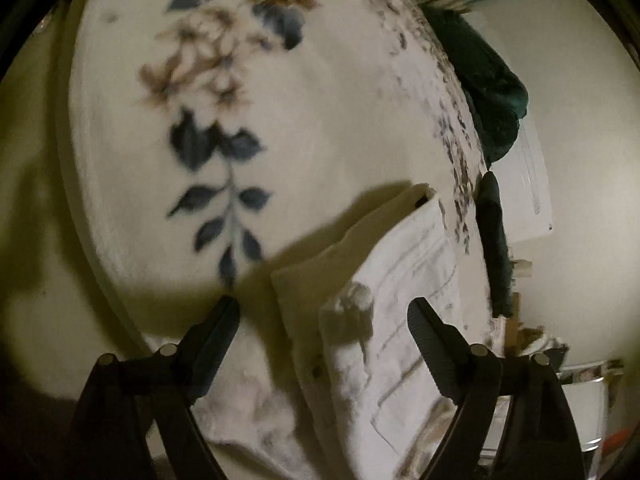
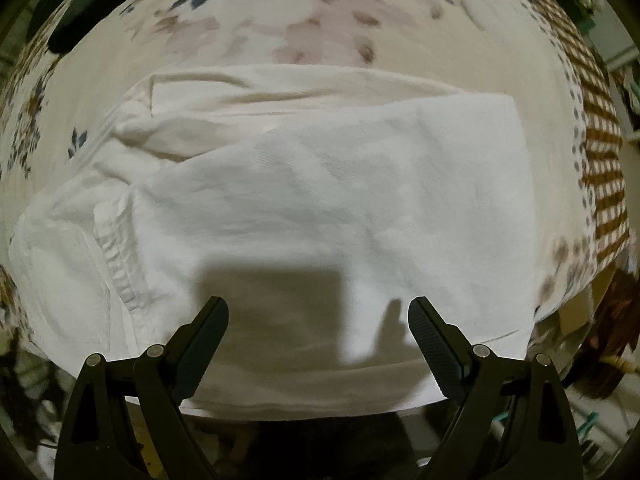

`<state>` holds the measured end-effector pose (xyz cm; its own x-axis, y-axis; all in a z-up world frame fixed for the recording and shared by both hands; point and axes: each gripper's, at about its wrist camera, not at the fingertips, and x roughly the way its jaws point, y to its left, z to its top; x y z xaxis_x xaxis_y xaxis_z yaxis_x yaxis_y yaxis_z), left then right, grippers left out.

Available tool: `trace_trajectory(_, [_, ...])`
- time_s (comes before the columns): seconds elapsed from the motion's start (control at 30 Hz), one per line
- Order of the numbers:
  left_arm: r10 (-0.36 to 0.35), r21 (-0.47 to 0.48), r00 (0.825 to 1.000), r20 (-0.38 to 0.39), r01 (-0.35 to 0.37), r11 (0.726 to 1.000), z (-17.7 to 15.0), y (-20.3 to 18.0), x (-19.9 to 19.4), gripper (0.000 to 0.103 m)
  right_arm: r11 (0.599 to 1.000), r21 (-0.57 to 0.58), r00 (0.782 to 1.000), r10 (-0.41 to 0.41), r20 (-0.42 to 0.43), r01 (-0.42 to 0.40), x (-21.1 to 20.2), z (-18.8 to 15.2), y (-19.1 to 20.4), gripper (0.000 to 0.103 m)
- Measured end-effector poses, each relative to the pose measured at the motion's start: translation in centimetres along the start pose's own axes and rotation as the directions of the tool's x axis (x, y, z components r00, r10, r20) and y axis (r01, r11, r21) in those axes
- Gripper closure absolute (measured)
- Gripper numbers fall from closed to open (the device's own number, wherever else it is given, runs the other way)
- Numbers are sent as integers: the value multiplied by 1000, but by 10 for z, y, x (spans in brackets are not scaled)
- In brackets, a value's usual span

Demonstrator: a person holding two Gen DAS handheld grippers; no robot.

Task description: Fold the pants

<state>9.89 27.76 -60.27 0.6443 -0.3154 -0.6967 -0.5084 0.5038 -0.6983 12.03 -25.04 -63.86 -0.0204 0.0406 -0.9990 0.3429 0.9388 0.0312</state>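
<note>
White pants (image 2: 320,184) lie folded lengthwise across a floral bedspread (image 2: 280,28), with the waist and a pocket at the left of the right wrist view. My right gripper (image 2: 318,312) hangs open just above the near edge of the leg, with nothing between its fingers. In the left wrist view the waistband end of the pants (image 1: 404,264) is bunched and raised, its button (image 1: 354,298) showing. My left gripper (image 1: 324,312) is open, its fingers standing wide on either side of that waistband without pressing on it.
A dark green cloth (image 1: 488,92) lies past the bedspread's (image 1: 280,120) right edge beside a white sheet of paper (image 1: 528,184). A brown checked border (image 2: 604,160) runs along the right side. A dark object (image 2: 80,20) lies at the upper left. Clutter sits below the bed edge.
</note>
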Motion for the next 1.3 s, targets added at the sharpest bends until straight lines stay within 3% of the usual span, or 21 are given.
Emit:
trace_trajectory(0.1, [-3, 101, 1000, 4, 3, 995, -1, -16, 10, 21, 1000, -6, 1000, -8, 15, 9, 0, 1, -5, 10])
trace_trajectory(0.2, [-22, 141, 1000, -1, 22, 990, -2, -21, 17, 40, 1000, -7, 1000, -7, 21, 7, -2, 3, 2, 10])
trace_trajectory(0.23, [-30, 133, 1000, -2, 30, 991, -1, -17, 20, 41, 1000, -5, 1000, -8, 24, 8, -3, 3, 1, 10])
trace_trajectory(0.4, [-183, 14, 982, 55, 182, 983, -3, 8, 19, 33, 1000, 6, 1000, -1, 25, 1, -15, 3, 20, 10])
trace_trajectory(0.5, [-171, 6, 983, 71, 171, 985, -5, 6, 19, 33, 1000, 10, 1000, 13, 19, -13, -15, 5, 23, 10])
trace_trajectory(0.67, [-226, -175, 972, 60, 233, 956, -13, 21, 9, 33, 999, 13, 999, 30, 10, -30, -14, 4, 22, 10])
trace_trajectory(0.83, [-205, -122, 978, 43, 208, 970, -28, 14, 10, 33, 999, 20, 999, 37, 5, -37, -7, 2, 18, 10])
trace_trajectory(1.03, [-194, -79, 978, 71, 199, 977, -8, -7, 33, 34, 998, 24, 998, 59, 10, -59, -5, 5, 18, 10])
trace_trajectory(1.07, [-195, -54, 978, 68, 199, 979, -8, -11, 34, 38, 998, 19, 998, 62, 18, -63, -5, 5, 19, 10])
trace_trajectory(1.13, [-193, -29, 980, 55, 195, 980, -9, -14, 36, 86, 998, 8, 997, 68, 26, -69, -6, 6, 19, 10])
trace_trajectory(1.3, [-187, 114, 979, 78, 177, 978, -11, -44, 22, 87, 998, 0, 997, 65, 48, -65, -9, 7, 13, 10])
